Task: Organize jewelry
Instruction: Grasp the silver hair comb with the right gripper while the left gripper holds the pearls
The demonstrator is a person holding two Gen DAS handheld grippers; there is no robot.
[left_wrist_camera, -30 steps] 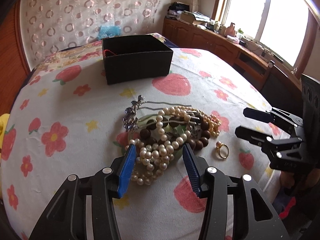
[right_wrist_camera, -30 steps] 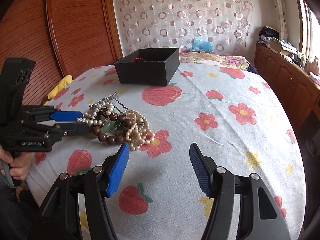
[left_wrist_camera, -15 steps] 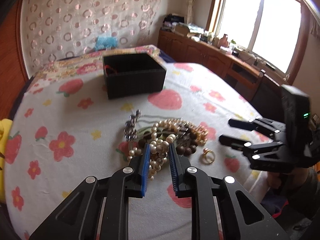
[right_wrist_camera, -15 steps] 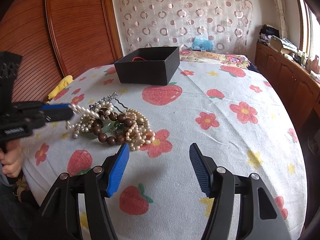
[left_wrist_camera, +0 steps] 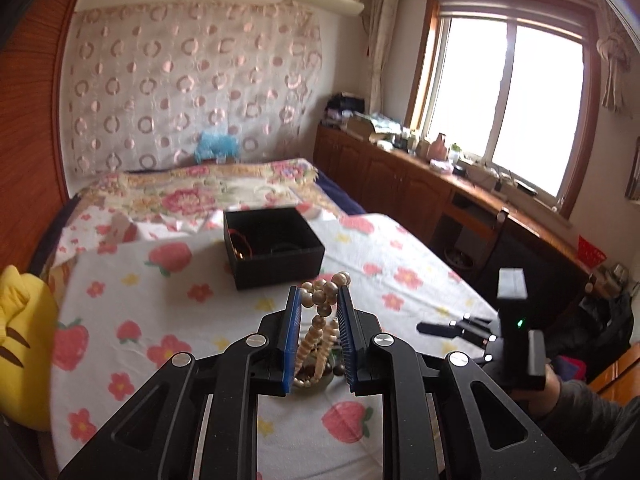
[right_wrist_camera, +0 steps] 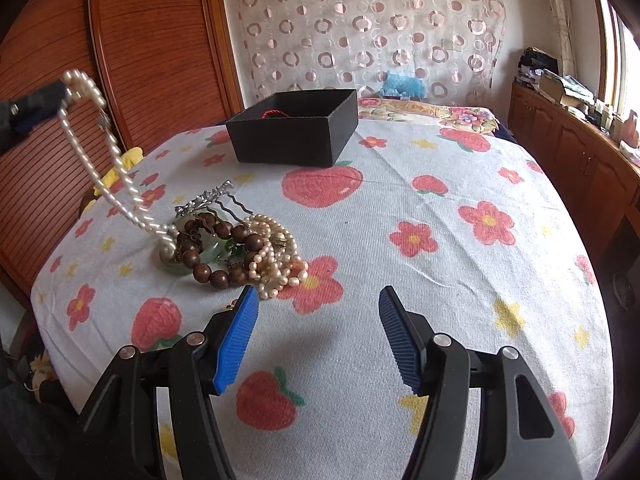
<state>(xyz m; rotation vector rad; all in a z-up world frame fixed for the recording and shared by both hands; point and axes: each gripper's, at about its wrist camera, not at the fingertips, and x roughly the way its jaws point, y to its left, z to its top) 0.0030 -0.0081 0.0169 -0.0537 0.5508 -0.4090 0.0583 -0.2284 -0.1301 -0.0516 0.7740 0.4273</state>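
Observation:
My left gripper [left_wrist_camera: 318, 294] is shut on a white pearl necklace [left_wrist_camera: 320, 322], which hangs down between its blue pads. In the right wrist view the left gripper [right_wrist_camera: 48, 96] is high at the left. The pearl necklace [right_wrist_camera: 90, 152] stretches from it down to the jewelry pile [right_wrist_camera: 240, 248], where its lower end still lies. The pile holds brown wooden beads [right_wrist_camera: 208, 272], more pearls, a green bangle and a silver hair comb [right_wrist_camera: 204, 202]. An open black box [right_wrist_camera: 288, 142] stands beyond. My right gripper [right_wrist_camera: 316, 302] is open just right of the pile, with nothing between its fingers.
A flowered cloth [right_wrist_camera: 440, 280] covers the round table. A yellow cushion [left_wrist_camera: 24, 340] lies past its left edge. Wooden cabinets [right_wrist_camera: 580, 152] run along the right wall and a ribbed wooden door [right_wrist_camera: 140, 60] stands at the left. A bed [left_wrist_camera: 200, 196] lies behind the box.
My left gripper closed on the pearl strand and rose, pulling it up out of the pile. The right gripper stayed where it was, open.

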